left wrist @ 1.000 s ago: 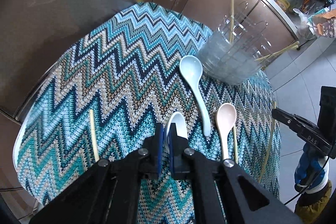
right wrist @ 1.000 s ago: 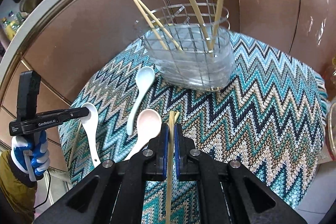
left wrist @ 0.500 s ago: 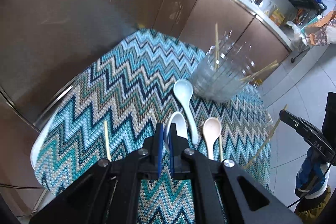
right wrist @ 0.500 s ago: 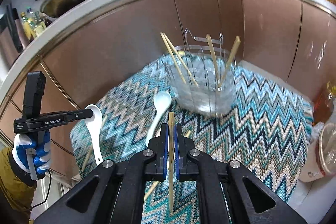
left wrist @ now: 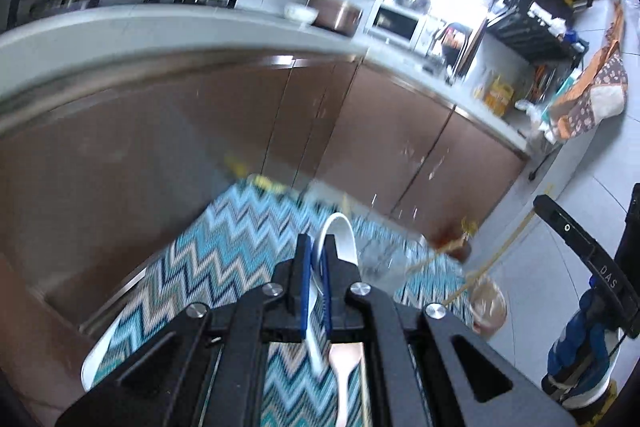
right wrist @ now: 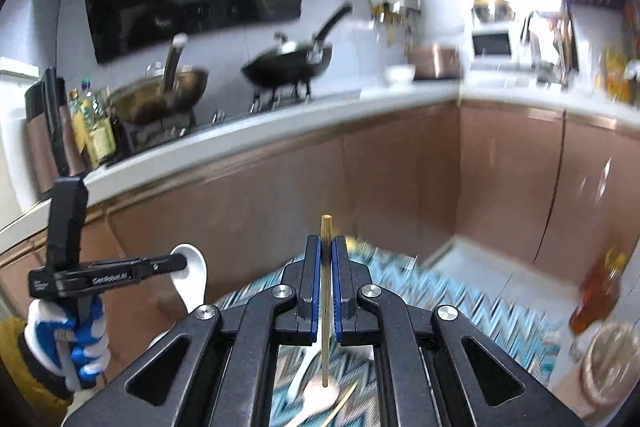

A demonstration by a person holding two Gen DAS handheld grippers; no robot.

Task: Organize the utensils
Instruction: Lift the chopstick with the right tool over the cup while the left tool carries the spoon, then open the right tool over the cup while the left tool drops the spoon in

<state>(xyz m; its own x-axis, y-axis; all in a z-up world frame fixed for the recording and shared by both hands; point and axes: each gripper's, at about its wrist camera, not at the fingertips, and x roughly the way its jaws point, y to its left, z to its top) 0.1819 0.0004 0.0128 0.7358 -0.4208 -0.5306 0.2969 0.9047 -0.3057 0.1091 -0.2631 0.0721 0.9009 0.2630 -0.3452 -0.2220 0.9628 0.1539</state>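
My left gripper (left wrist: 316,247) is shut on a white ceramic spoon (left wrist: 340,239), held high above the zigzag cloth (left wrist: 240,247); it also shows in the right wrist view (right wrist: 194,275). My right gripper (right wrist: 326,247) is shut on a bamboo chopstick (right wrist: 326,307), lifted well above the table. The clear utensil holder (left wrist: 384,267) is blurred, just right of my left fingers. A pink spoon (left wrist: 344,367) and a pale blue spoon (right wrist: 304,367) lie on the cloth below.
Brown cabinet fronts (left wrist: 380,131) stand behind the table. The counter holds a black wok (right wrist: 288,61), a brass pan (right wrist: 160,95) and a microwave (left wrist: 396,21). An amber bottle (right wrist: 596,291) and a jar (right wrist: 612,359) stand at the right. Loose chopsticks (left wrist: 492,259) show near the holder.
Both grippers rose and tilted up, carrying the white spoon and the chopstick away from the cloth. The views now show the kitchen counter, and the holder has dropped low in frame.
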